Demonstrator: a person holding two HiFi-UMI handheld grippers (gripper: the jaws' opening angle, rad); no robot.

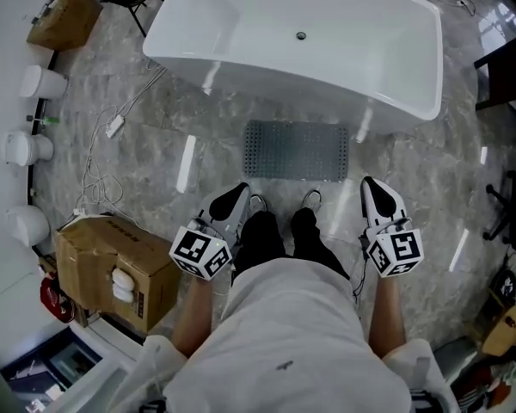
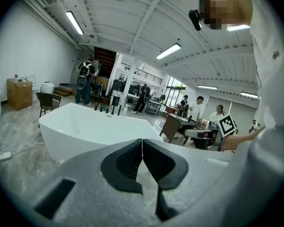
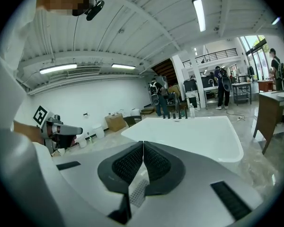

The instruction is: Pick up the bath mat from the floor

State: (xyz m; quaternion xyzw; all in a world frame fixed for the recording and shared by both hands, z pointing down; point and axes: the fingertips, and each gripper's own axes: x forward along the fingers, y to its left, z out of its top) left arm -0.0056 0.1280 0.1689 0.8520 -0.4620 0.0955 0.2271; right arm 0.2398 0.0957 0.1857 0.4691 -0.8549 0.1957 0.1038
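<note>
Right gripper (image 3: 143,150), jaws pressed together, pointing at a white bathtub (image 3: 199,136).

Nothing sits between the dark ribbed pads (image 3: 128,163). Below them, a small patch of the grey perforated bath mat (image 3: 138,192) shows through the gap. The left gripper (image 3: 68,131) is at the far left, next to a white sleeve. Behind the bathtub are a cardboard box (image 3: 116,122) against the wall and people (image 3: 156,96) standing further back.
</note>
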